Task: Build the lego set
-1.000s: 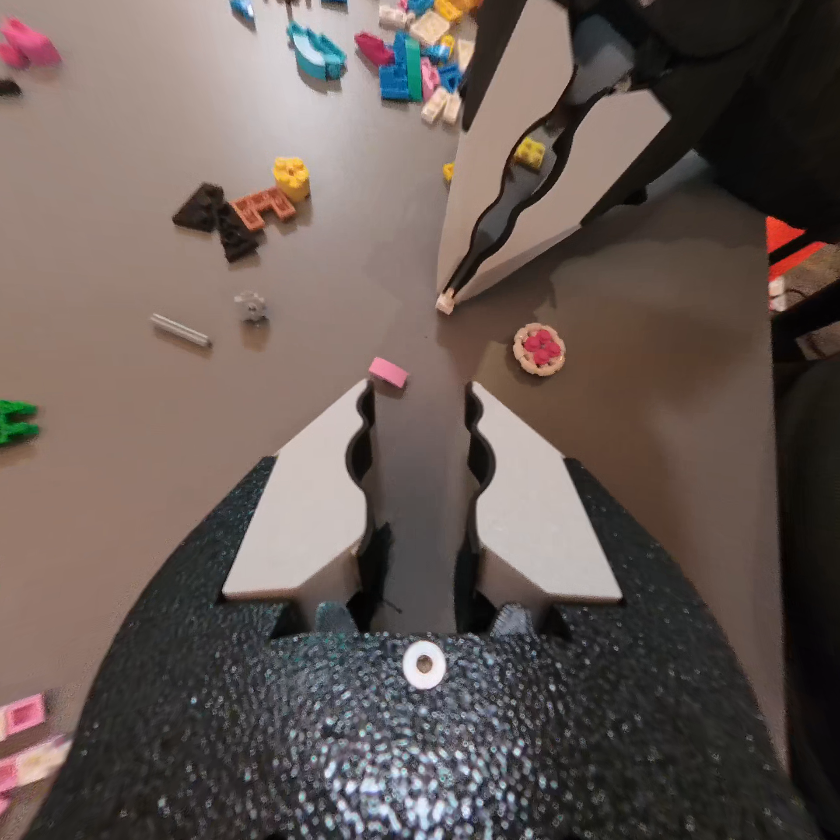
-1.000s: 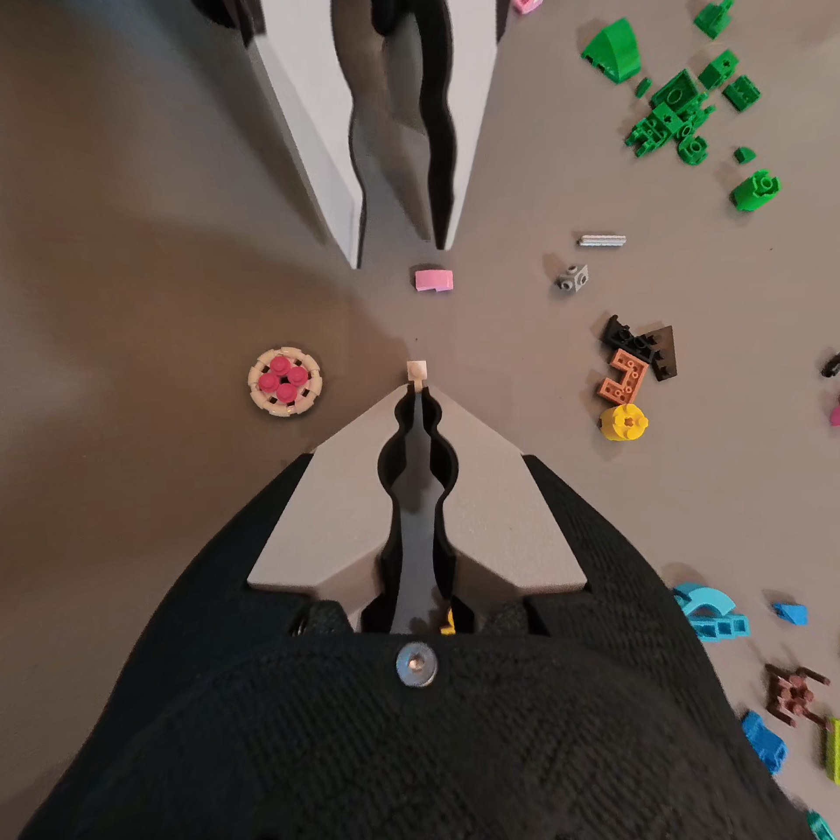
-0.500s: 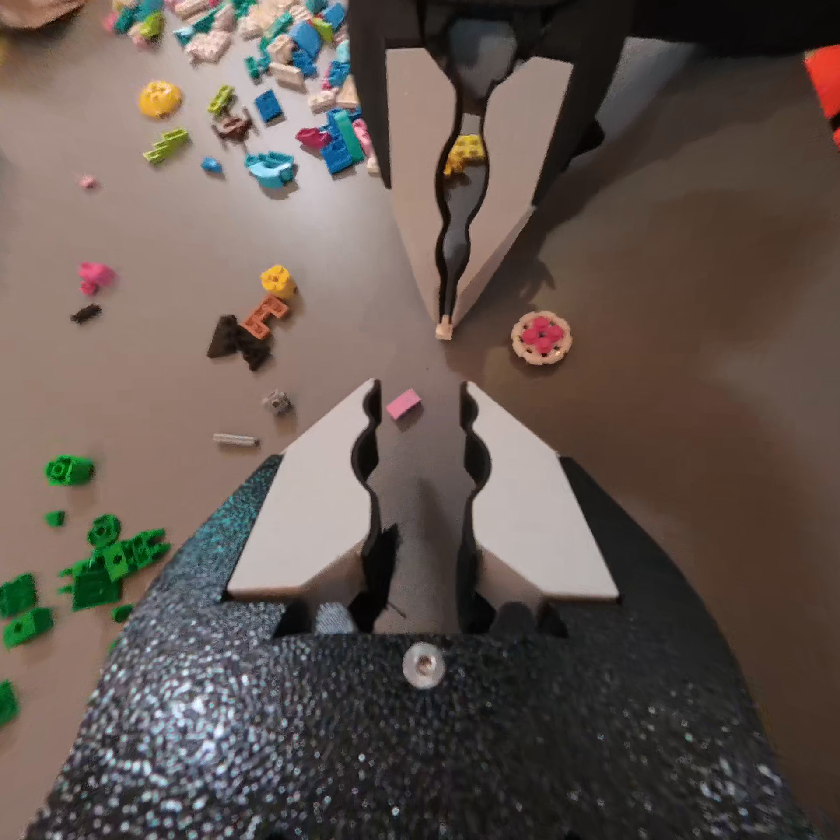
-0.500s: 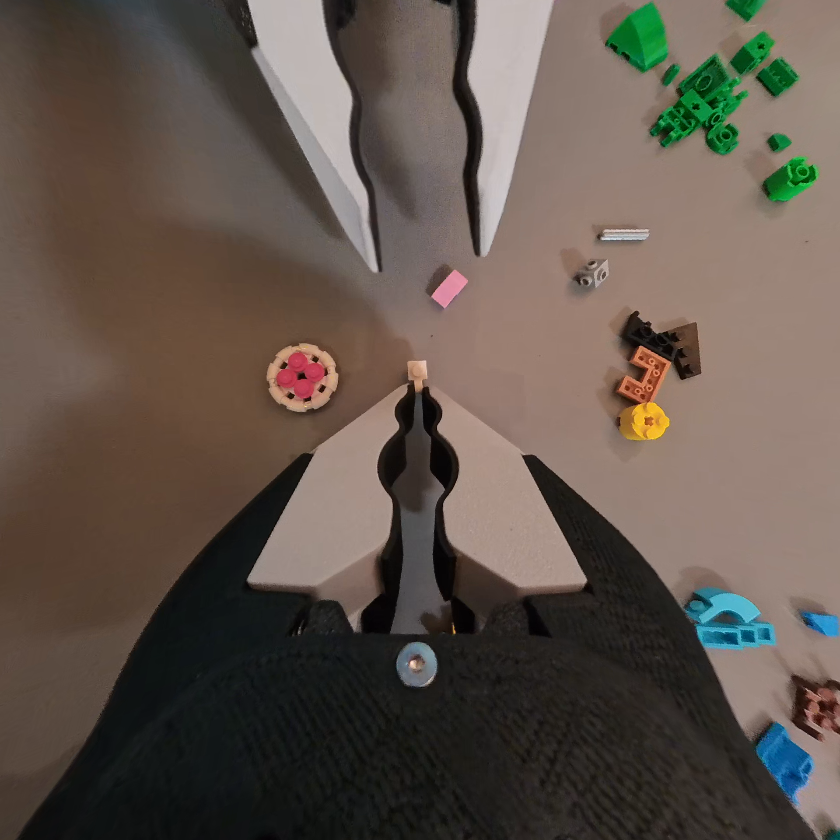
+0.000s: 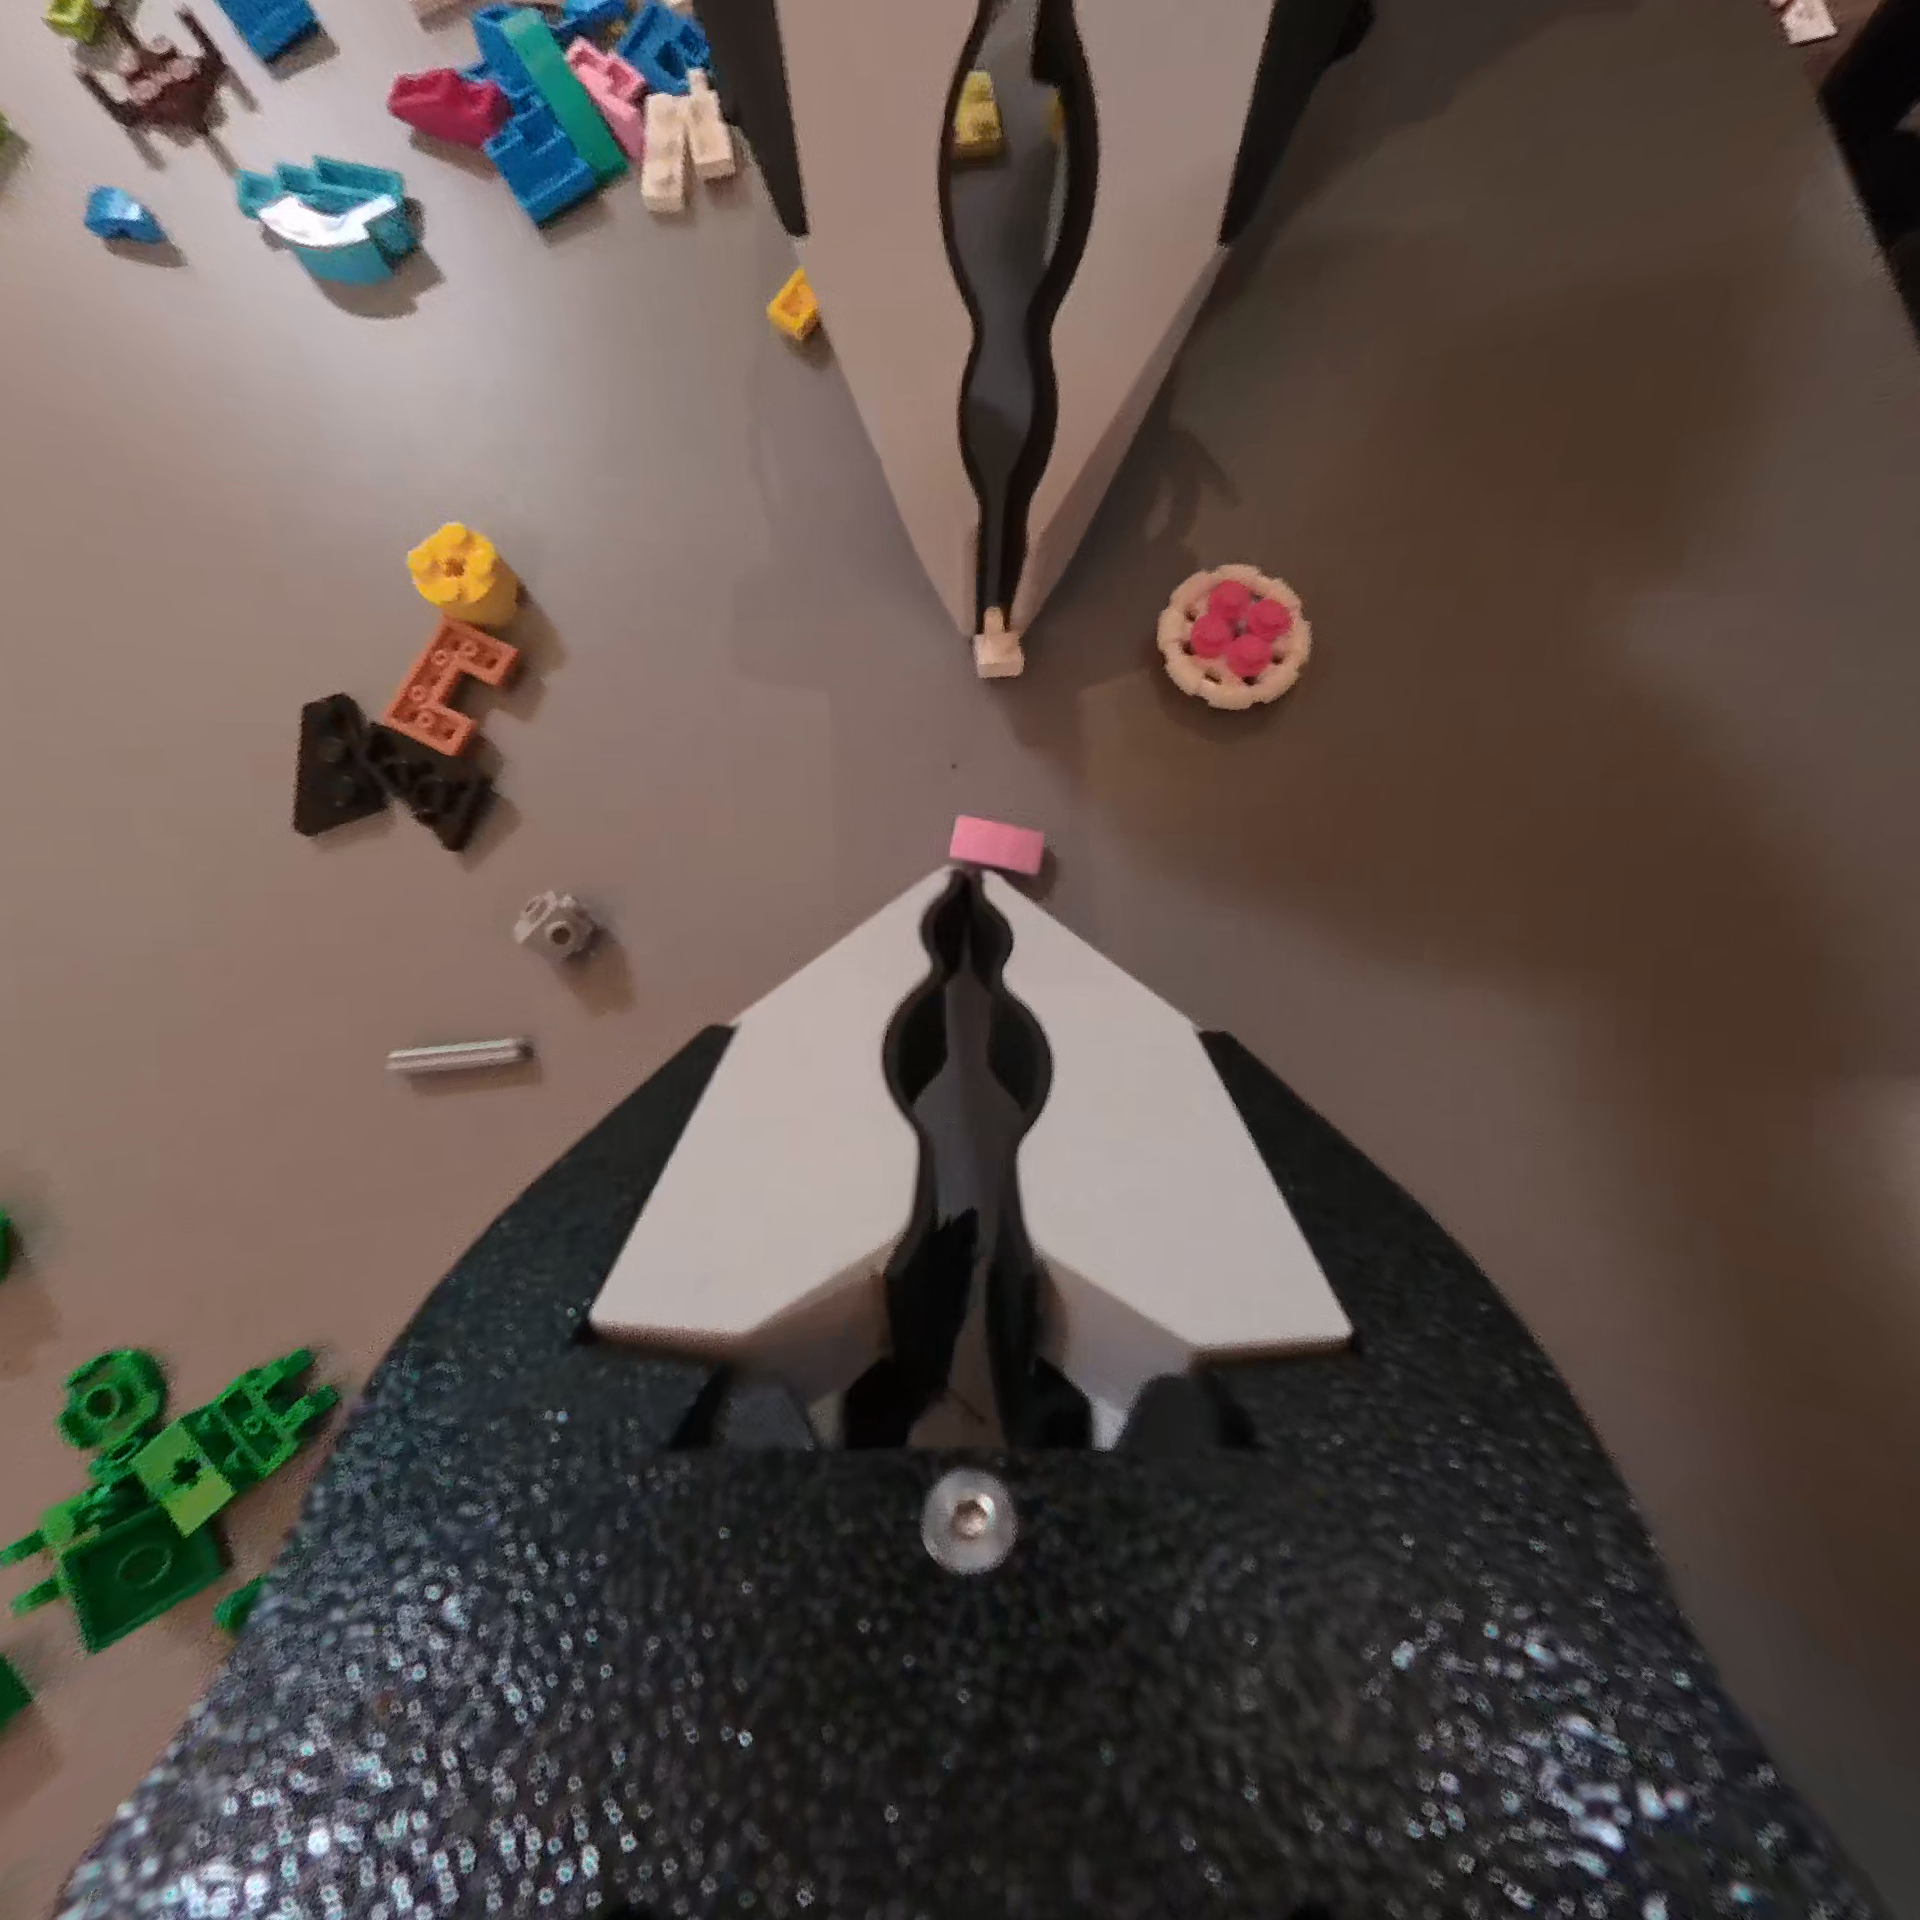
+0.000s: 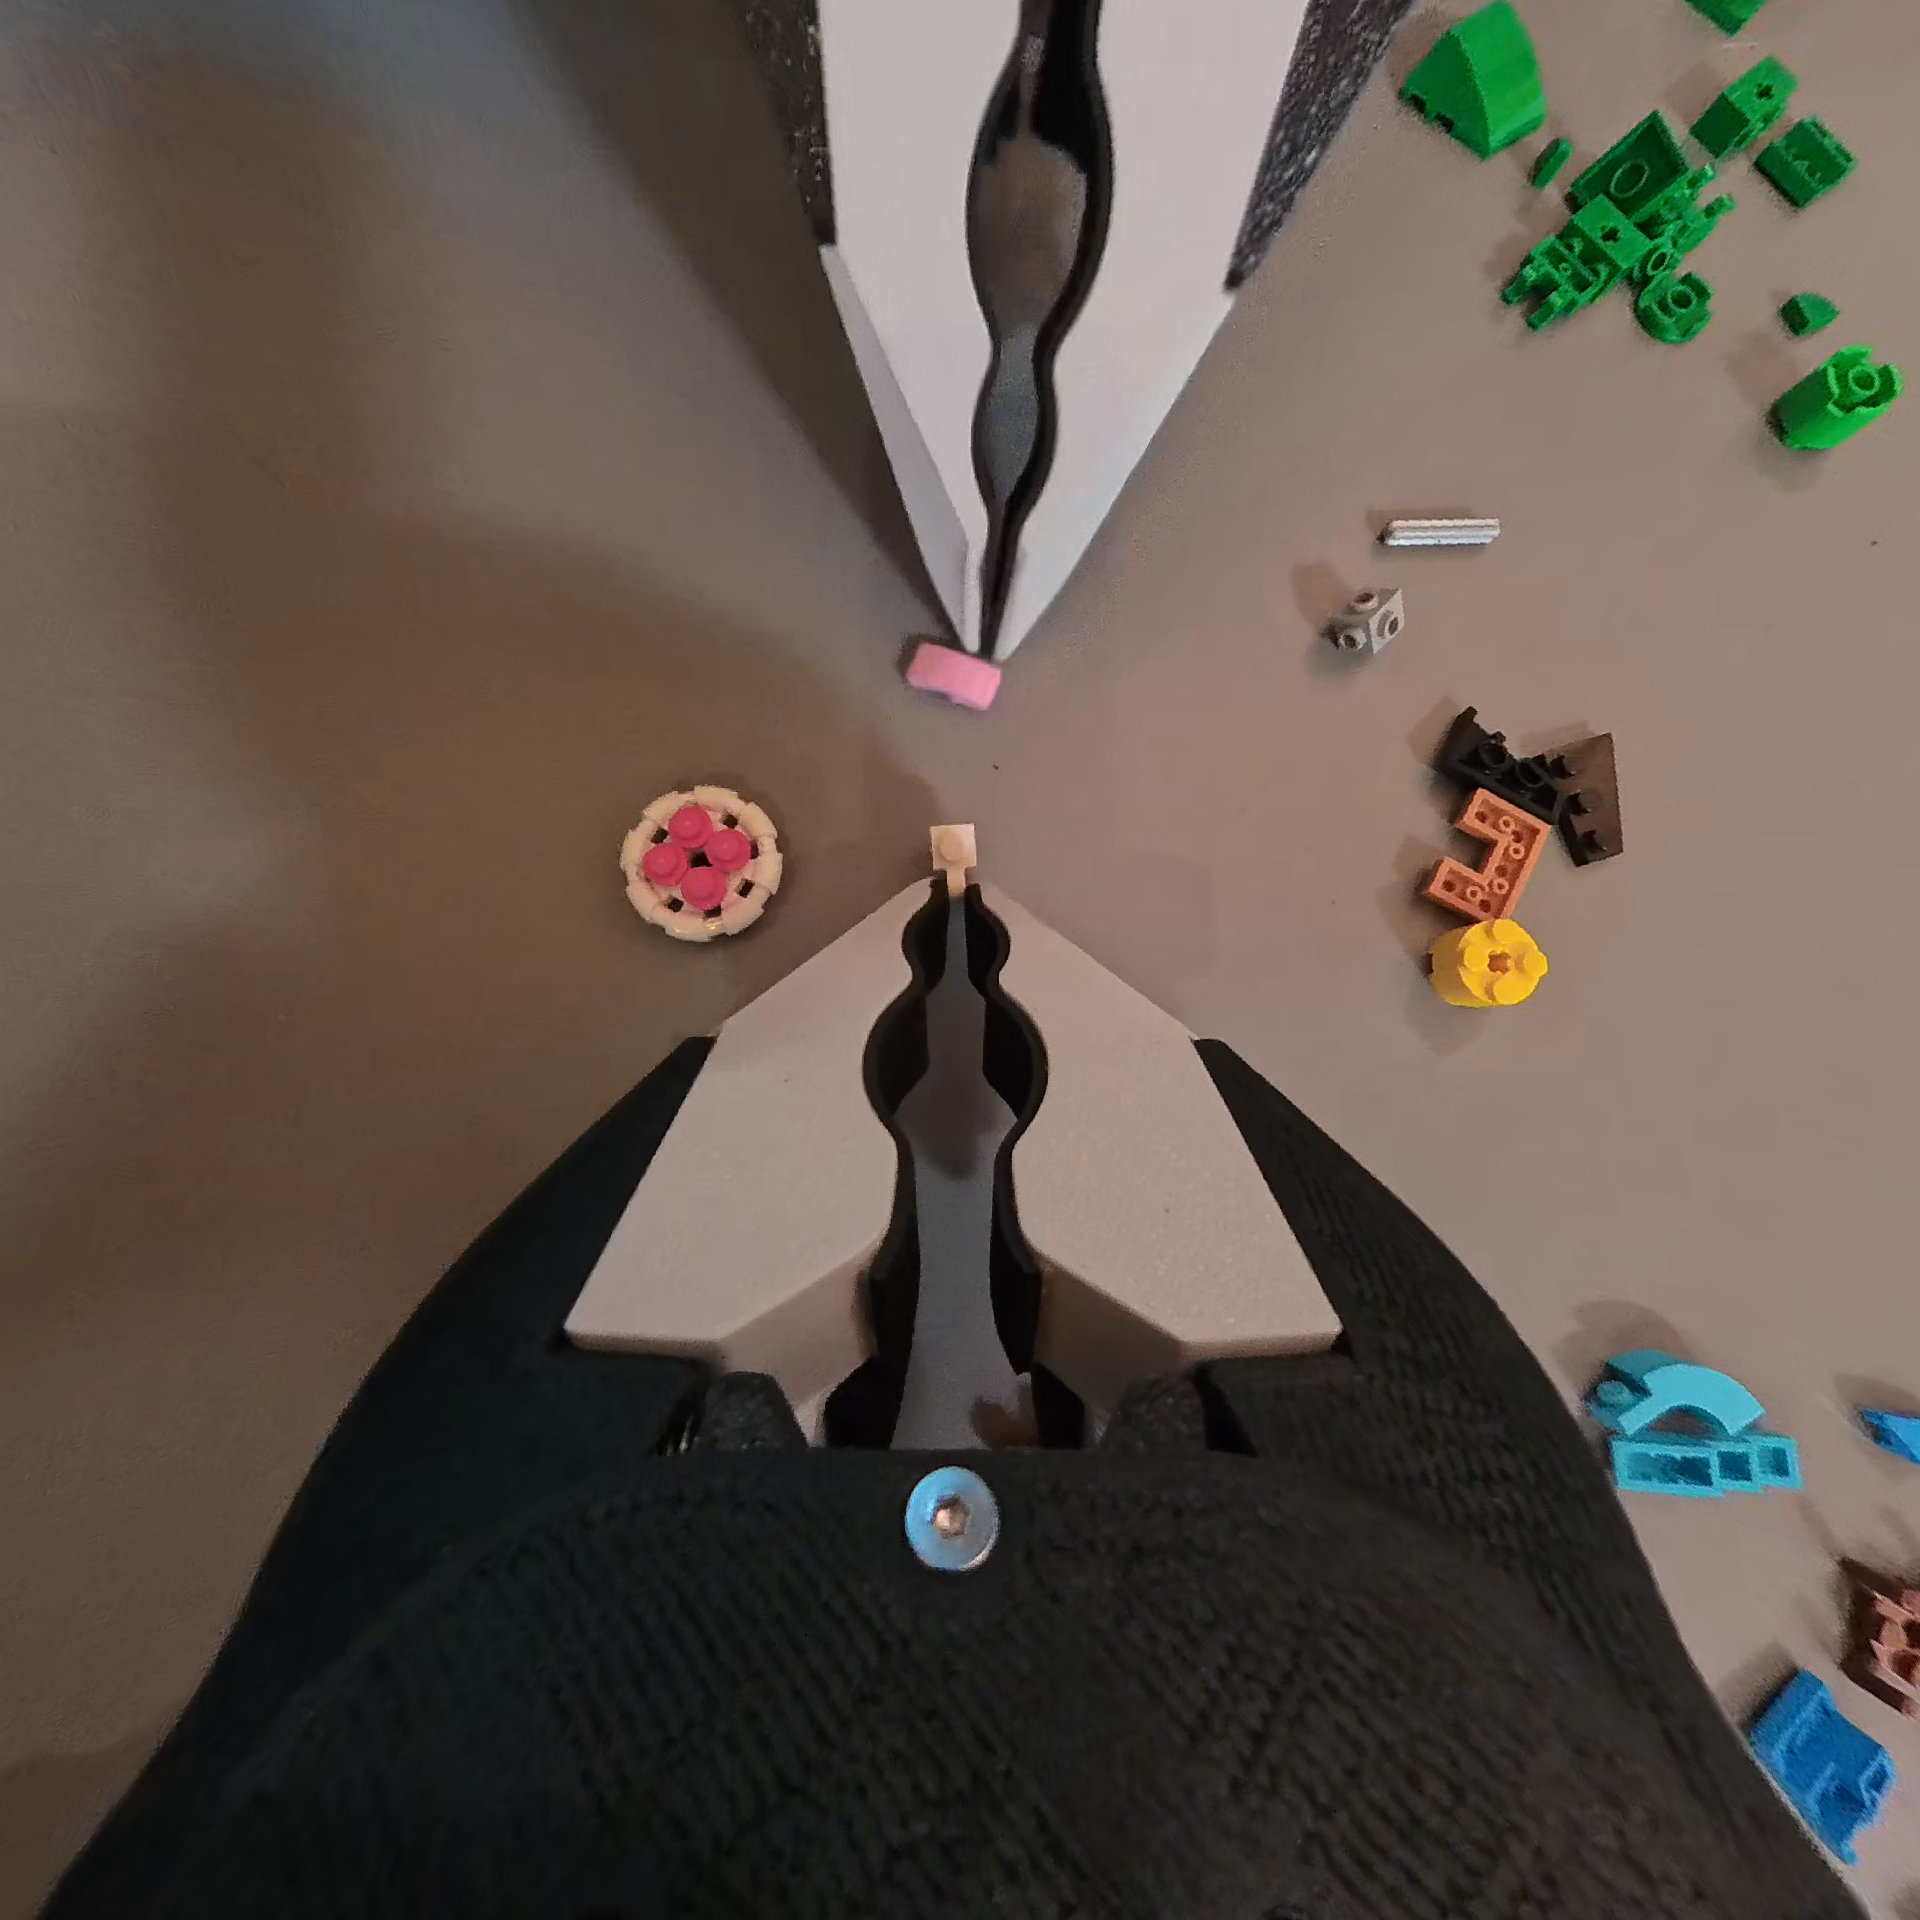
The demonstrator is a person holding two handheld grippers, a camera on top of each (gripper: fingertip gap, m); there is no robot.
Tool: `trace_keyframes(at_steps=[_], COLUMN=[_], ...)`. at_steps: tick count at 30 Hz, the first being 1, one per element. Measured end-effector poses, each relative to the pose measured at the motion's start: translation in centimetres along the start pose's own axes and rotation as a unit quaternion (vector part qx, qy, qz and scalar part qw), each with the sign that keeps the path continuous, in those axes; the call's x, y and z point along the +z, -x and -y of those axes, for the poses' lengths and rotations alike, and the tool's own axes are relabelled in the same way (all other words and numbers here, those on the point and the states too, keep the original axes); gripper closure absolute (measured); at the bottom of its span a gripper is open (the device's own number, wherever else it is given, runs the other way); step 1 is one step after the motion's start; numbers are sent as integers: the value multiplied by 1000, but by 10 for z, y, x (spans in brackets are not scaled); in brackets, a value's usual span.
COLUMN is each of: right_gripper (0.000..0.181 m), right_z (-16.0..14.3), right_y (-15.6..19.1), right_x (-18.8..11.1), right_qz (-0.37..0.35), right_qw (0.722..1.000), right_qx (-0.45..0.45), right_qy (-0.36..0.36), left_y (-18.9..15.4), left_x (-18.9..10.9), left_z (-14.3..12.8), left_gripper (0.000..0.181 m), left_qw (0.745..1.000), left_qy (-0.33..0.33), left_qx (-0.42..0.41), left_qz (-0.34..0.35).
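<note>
Lego pieces lay scattered over a grey-brown table [image 5: 1507, 935], with both grippers meeting tip to tip near its middle. The left gripper [image 5: 968, 879] had its fingers closed together, their tips pinching the near edge of a small pink tile [image 5: 995, 841]; whether the tile was lifted clear of the table could not be told. The right gripper [image 6: 952, 883] faced it from the far side, fingers likewise drawn together and clamped on a tiny tan stud plate [image 6: 952, 848], which stuck out beyond the tips. The two held pieces were near each other but apart.

In the left wrist view, a green cluster [image 5: 156, 1475] sat at near left and a blue and mixed-colour pile [image 5: 551, 114] at far left. A round tan pie with red studs [image 5: 1234, 636] lay just right of the right gripper's tips. To the left lay black wedge plates [image 5: 374, 774] touching an orange angled plate [image 5: 450, 686], with a yellow round brick [image 5: 462, 561] just beyond. Nearer were a small grey brick [image 5: 556, 923] and a grey axle rod [image 5: 457, 1056].
</note>
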State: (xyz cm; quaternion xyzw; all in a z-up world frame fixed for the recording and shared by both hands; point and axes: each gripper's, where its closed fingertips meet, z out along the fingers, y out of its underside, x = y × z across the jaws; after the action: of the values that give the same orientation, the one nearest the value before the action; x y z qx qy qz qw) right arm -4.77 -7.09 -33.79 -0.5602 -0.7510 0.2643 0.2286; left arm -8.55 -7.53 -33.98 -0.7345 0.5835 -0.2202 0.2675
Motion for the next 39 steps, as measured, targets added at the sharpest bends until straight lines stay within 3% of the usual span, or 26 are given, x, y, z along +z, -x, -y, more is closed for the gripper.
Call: trace_keyframes(at_steps=[7,11,13,14,19,21,26,35,39], right_gripper=[179,179,179,179,179,179,179,179,179], right_z=[0,1,0,0,-1,-1,0,0,0], right_y=[-1,-2,-2,-3,-3,-3,-1,0,0], right_x=[0,1,0,0,0,0,0,1,1], right_qz=[-15,-19,-21,-23,-25,-25,-24,-26,-26], right_qw=[1000,1000,1000,1000,999,999,999,999,999], right_qx=[-12,-11,-10,-12,-9,-8,-12,-17,-17], right_qy=[8,11,13,14,20,21,24,24,24], left_y=[-3,4,4,4,2,-1,-8,-9,-14], left_x=[1,-7,-11,-12,-18,-17,-2,3,4], left_z=[2,8,12,13,13,12,0,5,7], left_gripper=[181,180,153,148,159,157,154,172,169], left_qw=[1000,992,982,975,945,932,922,929,927], left_qy=[-15,-52,-69,-76,-56,-56,-52,-30,-34], left_qx=[-11,-100,-165,-193,-210,-235,-293,-267,-288], left_qz=[19,53,66,76,244,268,248,256,238])
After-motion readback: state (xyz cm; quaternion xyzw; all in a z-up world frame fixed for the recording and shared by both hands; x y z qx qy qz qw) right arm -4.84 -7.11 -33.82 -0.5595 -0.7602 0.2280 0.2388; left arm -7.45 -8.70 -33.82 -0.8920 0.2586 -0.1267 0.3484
